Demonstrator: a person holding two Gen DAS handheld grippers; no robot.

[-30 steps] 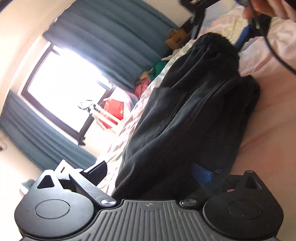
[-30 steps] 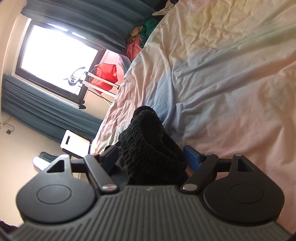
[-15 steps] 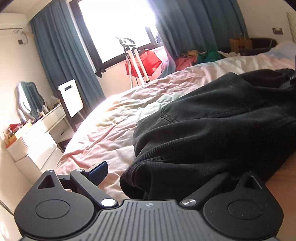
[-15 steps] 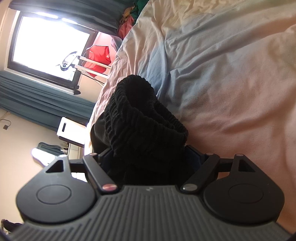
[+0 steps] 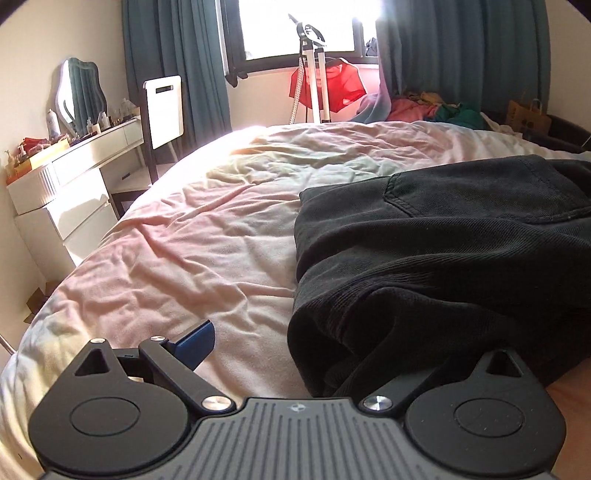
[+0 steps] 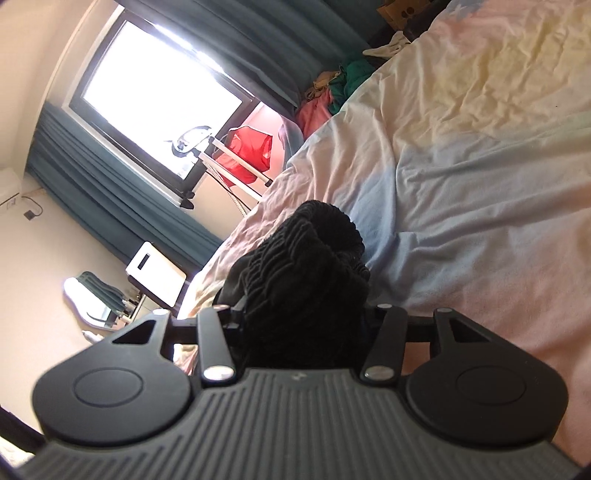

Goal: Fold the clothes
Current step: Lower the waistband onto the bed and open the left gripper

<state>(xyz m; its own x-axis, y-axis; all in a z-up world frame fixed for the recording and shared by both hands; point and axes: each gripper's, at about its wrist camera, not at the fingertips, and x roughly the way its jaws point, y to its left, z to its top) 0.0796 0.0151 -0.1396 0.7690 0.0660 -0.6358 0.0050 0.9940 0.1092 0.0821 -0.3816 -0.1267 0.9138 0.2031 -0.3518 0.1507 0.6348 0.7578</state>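
The black trousers lie folded on the bed, toward the edge of it nearest the left wrist camera and well apart from the window; the cloth is heavy, matte and finely ribbed like corduroy, with a stitched patch pocket on the upper layer and thick rounded folds where the layers double over. The bed sheet under them is soft, creased cotton in washed-out pink, yellow and pale blue. In the right wrist view the trousers' elastic waistband bunches into a dark, tightly gathered, puckered lump rising off the bed. The left gripper sits low at the near edge of the bed, pointing down across it toward the window, its jaws spread wide: the blue pad of one finger stands free above the sheet, while the other finger is buried under the fold of the trousers, so nothing is pinched. The right gripper is rolled onto its side, so the window appears tilted, and it points slightly down along the bed; its jaws have just been closing and now press in on the gathered waistband from both sides, the linkage bars drawn close together against the cloth
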